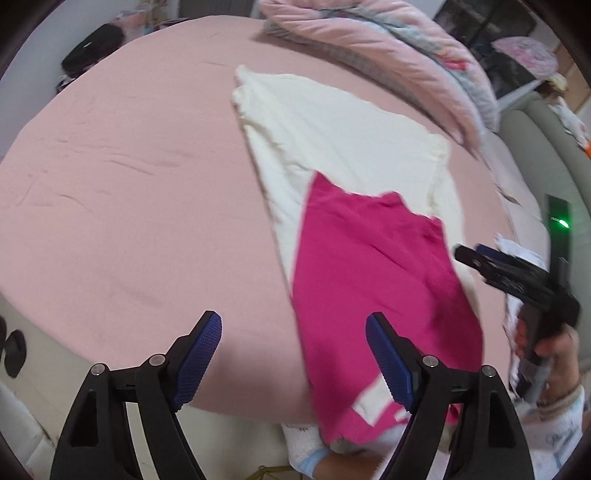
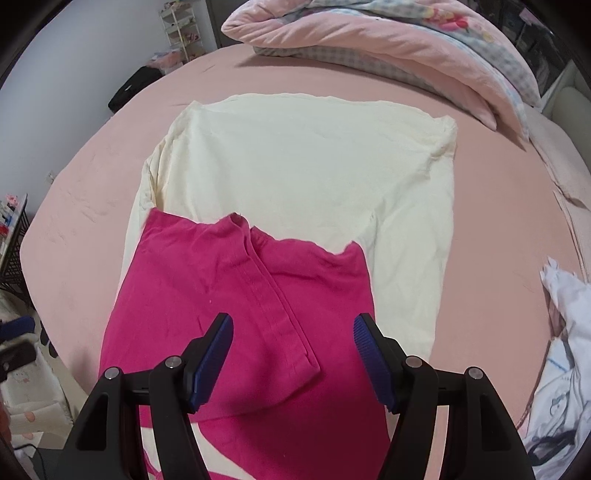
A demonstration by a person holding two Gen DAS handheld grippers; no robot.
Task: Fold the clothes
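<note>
On the far left past the bed edge there's a black bag [image 1: 92, 48] on the floor, and in the right cam a white shelf [image 2: 181, 29] by the wall.

The big pink bed [image 1: 129, 166] fills most of both views. Its sheet is bare on the left w/ just a few small wrinkles.

The left claw [image 1: 293, 360] hangs over the near edge of the bed. Its two blue pads [image 1: 197, 360] are spread wide apart w/ nothing between them. The left pad is over bare sheet, the right pad is over the pink cloth.

In the middle lies a cream shirt [image 2: 295, 158], spread flat on the bed, sleeves tucked along its sides. A bright pink shirt [image 2: 240, 295] lies on top of its near part & runs down to the near bed edge. It has a sewn strip down the middle and a cream stripe near the bottom.

The right claw [image 2: 293, 360] is just above the pink shirt, pads spread wide, not pinching it. In the left cam you can see a hand [image 1: 546, 343] holding that claw beside the shirts.

At the back right a puffy pink blanket [image 2: 369, 40] is piled up. On the far right of the bed sits a heap of white clothes [image 2: 561, 332].
</note>
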